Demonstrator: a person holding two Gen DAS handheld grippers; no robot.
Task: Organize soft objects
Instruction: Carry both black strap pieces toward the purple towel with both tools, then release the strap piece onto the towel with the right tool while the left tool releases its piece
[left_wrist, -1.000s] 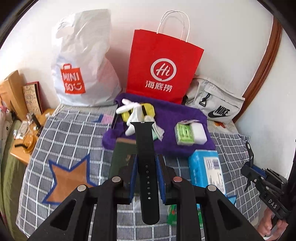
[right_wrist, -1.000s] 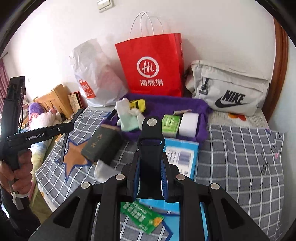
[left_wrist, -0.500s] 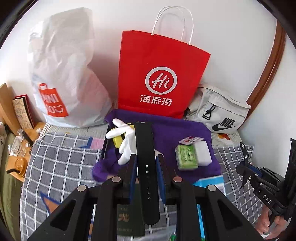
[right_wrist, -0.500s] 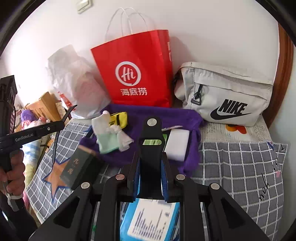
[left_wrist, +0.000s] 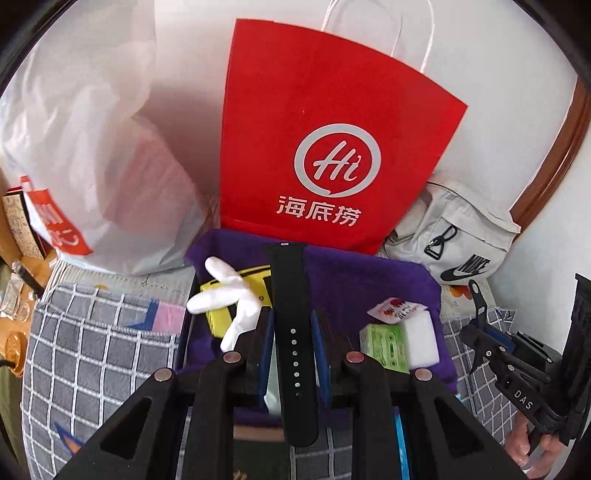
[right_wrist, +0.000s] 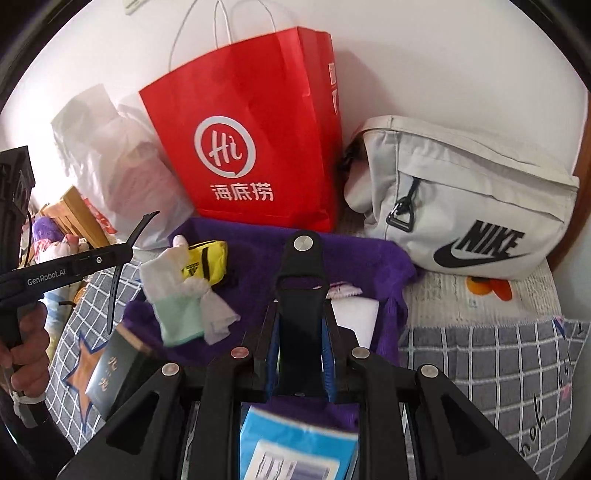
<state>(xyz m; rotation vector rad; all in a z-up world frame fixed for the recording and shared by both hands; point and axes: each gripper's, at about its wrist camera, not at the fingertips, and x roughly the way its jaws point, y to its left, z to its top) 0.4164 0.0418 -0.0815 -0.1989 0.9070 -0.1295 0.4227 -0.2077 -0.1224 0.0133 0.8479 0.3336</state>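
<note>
My left gripper is shut on a black watch strap with holes, held above the purple towel. My right gripper is shut on the other black strap half with a metal stud, also over the purple towel. On the towel lie a white glove, a yellow pouch, a green packet and a white sponge. The left gripper also shows in the right wrist view at the left.
A red paper bag stands against the wall behind the towel, a white plastic bag to its left, a grey Nike pouch to its right. A dark box and a blue tissue pack lie on the checked bedcover.
Both grippers have moved forward toward the red bag and the purple towel, each still holding its strap. The bags now loom larger and the near bed items have slid out of view.
</note>
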